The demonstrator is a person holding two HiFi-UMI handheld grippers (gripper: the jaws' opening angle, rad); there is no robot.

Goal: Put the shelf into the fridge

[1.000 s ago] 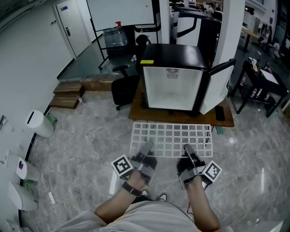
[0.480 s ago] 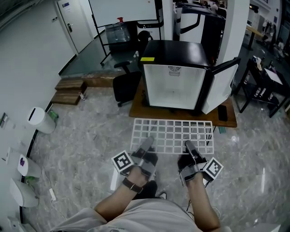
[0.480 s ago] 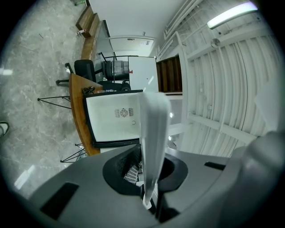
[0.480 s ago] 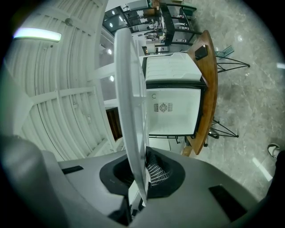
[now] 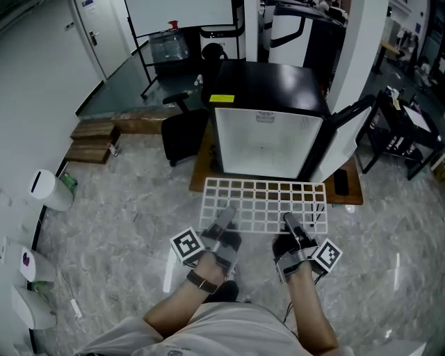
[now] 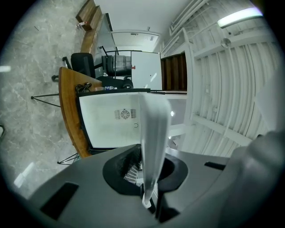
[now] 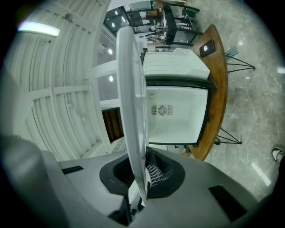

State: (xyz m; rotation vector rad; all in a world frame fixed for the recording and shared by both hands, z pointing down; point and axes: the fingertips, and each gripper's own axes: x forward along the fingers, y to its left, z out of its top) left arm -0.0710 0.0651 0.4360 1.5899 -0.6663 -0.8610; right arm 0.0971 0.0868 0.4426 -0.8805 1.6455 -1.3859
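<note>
We're mid-carry with the left gripper [image 5: 224, 220] and right gripper [image 5: 291, 224] both clamped on the shelf [image 5: 264, 202], so next we probably line it up level with the open fridge [image 5: 268, 142].

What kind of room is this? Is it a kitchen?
Probably not a kitchen; it looks like an office or lab. There is a whiteboard, a black office chair, and the mini fridge sits on a low wooden table.

The wire shelf [image 5: 264, 205] has advanced: its far edge, well ahead of the fingers of the left gripper [image 5: 225, 221] and right gripper [image 5: 291, 224], now covers the wooden table [image 5: 349, 193] front, just short of the open mini fridge [image 5: 268, 142].
</note>
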